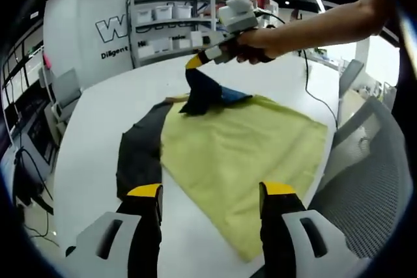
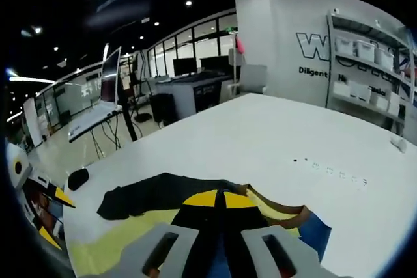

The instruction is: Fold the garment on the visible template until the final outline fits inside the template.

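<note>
Left gripper view: right tongs (image 1: 193,63) pinch the dark garment (image 1: 140,151) aloft; left tongs (image 1: 212,190) gape wide.

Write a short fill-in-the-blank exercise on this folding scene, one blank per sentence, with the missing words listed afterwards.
1. The flat yellow-green fabric template lies on a table whose colour is ____.
2. The right gripper is shut on a corner of the dark garment and holds it ____ the table.
3. The left gripper holds nothing; its jaws stand ____.
4. The tips of both grippers' jaws are coloured ____.

Missing words: white; above; open; yellow
</note>
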